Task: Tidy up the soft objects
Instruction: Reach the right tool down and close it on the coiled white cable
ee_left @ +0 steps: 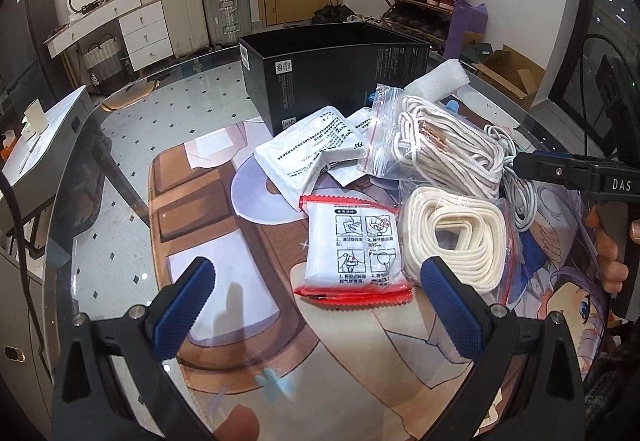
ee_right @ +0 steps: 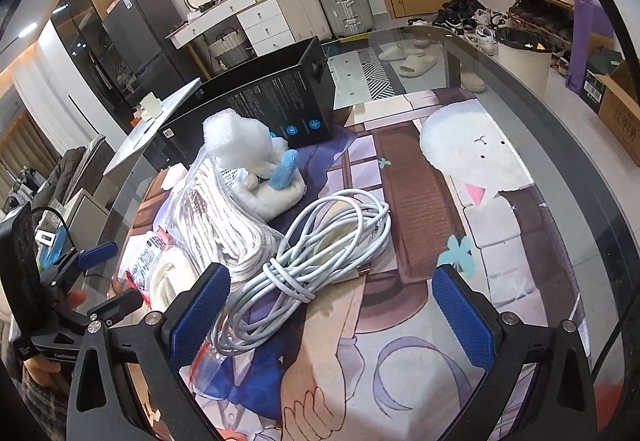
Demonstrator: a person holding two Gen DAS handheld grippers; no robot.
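Because the soft things lie heaped against one another on the printed mat (ee_left: 248,321), the likeliest trouble is a grab that takes two at once or drags a neighbour along: the red-edged sachet (ee_left: 354,253) touches the bagged cream cord (ee_left: 460,237) at its 3 o'clock side, and the bagged white rope (ee_left: 444,145) overlaps the white pouches (ee_left: 308,153) at about 12 o'clock from the sachet. Slick plastic bags may also slide out of a pinch, and the loose loops of the white cable (ee_right: 304,265) could snag on a finger or trail over the table edge if lifted by one strand. The plush toy (ee_right: 268,181) with foam wrap (ee_right: 236,137) on it sits at the pile's far side, just beside the black box (ee_left: 332,73), which looks like the place to put things; a careless sweep could knock the foam off. The left gripper (ee_left: 320,301) has its jaws spread wide and holds nothing, the sachet lying between and just ahead of the fingers, its right finger close to the cream cord's bag, though contact cannot be told. The right gripper (ee_right: 332,305) is likewise wide apart and empty, poised over the cable coil, whose near end lies beside its left finger.
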